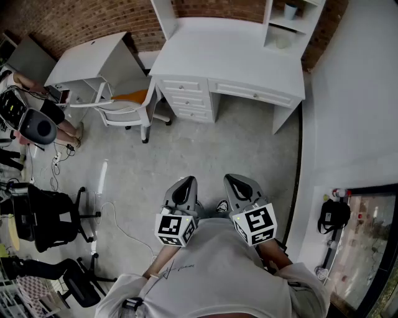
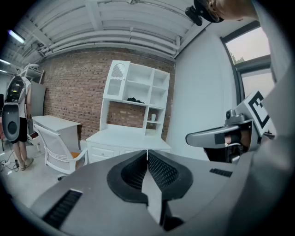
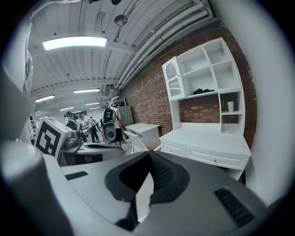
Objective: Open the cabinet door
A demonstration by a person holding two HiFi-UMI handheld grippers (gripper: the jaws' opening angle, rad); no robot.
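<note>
Far L, head view: black office chair (image 1: pixel 50 217) on grey floor. Beyond it, small white table (image 1: pixel 87 59) against brick wall (image 1: pixel 74 18). Next R: white chair (image 1: pixel 121 109) w/ orange seat, just beside white desk (image 1: pixel 230 53).

Desk: drawers on its L side, hutch (image 2: pixel 138 99) standing on top at rear. Cabinet door (image 2: pixel 118 77): arched, glazed, fronts the hutch's upper-L compartment. Appears shut, flush w/ frame. Open shelves to its R.

Left gripper (image 2: pixel 147 156): held low, close to person's torso, angled slightly down and pointing toward the desk, well apart from it. Jaws together, nothing btwn them.

Right gripper (image 3: pixel 150 159): just beside the left gripper, same heading, same condition: jaws closed, empty.

Neither gripper touches desk, hutch or cabinet door.

Far R: black bag (image 1: pixel 336 214) low down, near a glazed panel.
</note>
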